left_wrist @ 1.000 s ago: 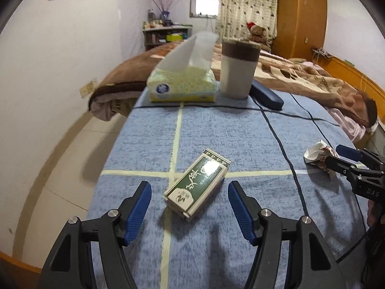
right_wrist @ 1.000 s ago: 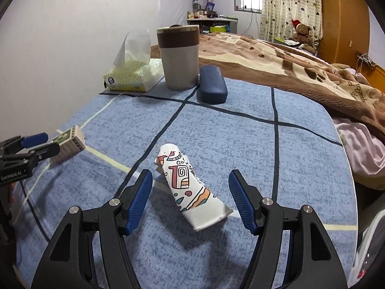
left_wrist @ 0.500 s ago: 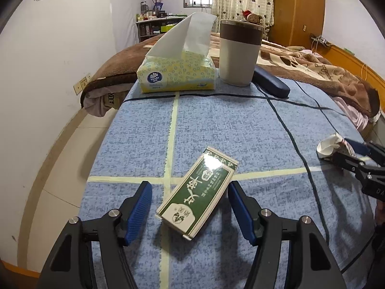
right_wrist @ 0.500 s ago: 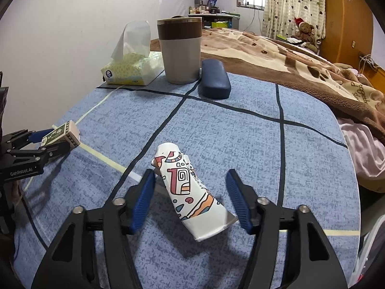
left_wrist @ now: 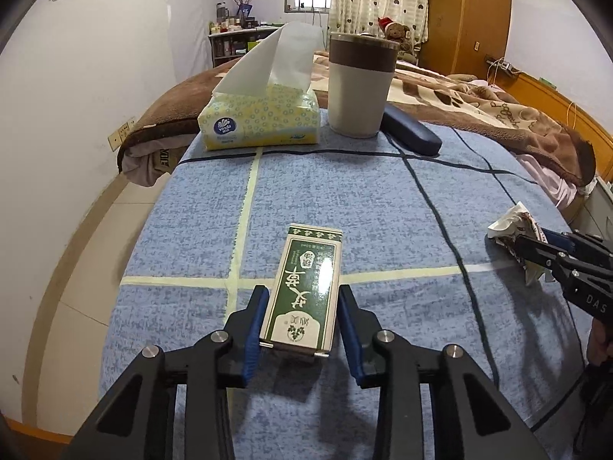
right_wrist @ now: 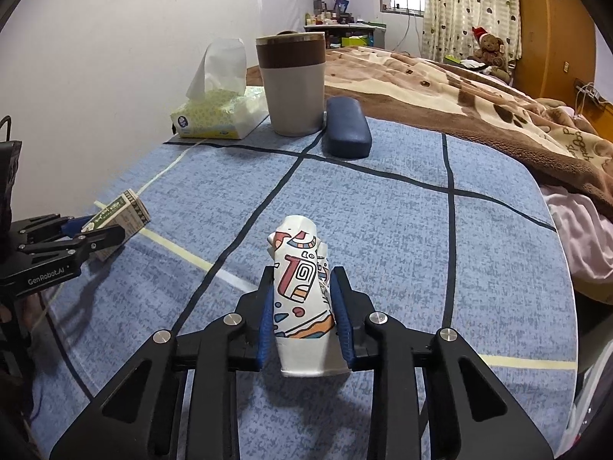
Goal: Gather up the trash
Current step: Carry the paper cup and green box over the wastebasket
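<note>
Slippage worries me: the crushed paper cup (right_wrist: 300, 299) could fold further and squirt out as I lift (it's flimsy). My right claw (right_wrist: 302, 299) pinches it at 6 o'clock; my left claw (left_wrist: 300, 318) is clamped on the green box (left_wrist: 304, 291), low over the counter (left_wrist: 345, 191).

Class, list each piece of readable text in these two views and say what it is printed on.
"Vinda": tissue pack.
"GenRobot.AI": left gripper body.
"DAS": right gripper body, cut off at the frame edge.
Green box: large Chinese characters, unreadable to me; small print blurred.
Crushed paper cup: patterns only.
</note>
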### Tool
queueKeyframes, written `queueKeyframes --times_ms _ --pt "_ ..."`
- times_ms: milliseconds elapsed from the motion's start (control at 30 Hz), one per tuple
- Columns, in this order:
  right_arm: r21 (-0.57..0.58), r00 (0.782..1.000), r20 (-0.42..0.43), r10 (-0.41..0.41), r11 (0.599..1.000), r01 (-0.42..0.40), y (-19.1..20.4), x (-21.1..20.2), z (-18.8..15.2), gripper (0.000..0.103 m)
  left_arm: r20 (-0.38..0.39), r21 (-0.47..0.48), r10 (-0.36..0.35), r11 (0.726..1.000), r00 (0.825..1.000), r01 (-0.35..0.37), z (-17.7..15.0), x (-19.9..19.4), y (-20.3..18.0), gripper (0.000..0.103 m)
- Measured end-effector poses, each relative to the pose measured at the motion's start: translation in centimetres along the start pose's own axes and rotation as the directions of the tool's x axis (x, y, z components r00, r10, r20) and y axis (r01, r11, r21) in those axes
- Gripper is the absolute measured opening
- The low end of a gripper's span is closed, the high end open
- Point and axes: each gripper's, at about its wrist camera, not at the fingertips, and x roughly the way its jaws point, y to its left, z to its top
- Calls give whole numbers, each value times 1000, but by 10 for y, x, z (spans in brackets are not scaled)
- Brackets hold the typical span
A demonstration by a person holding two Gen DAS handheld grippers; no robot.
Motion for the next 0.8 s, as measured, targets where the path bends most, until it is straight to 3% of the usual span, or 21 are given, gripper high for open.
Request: queueKeyframes --times_ms 300,800 --pt "32 999 40 0 999 -1 -5 -17 -2 29 37 8 -28 1000 999 28 -3 -20 -22 33" --pt "102 989 140 -46 994 32 -39 -76 -15 29 102 92 -94 992 990 85 -6 -69 -98 33"
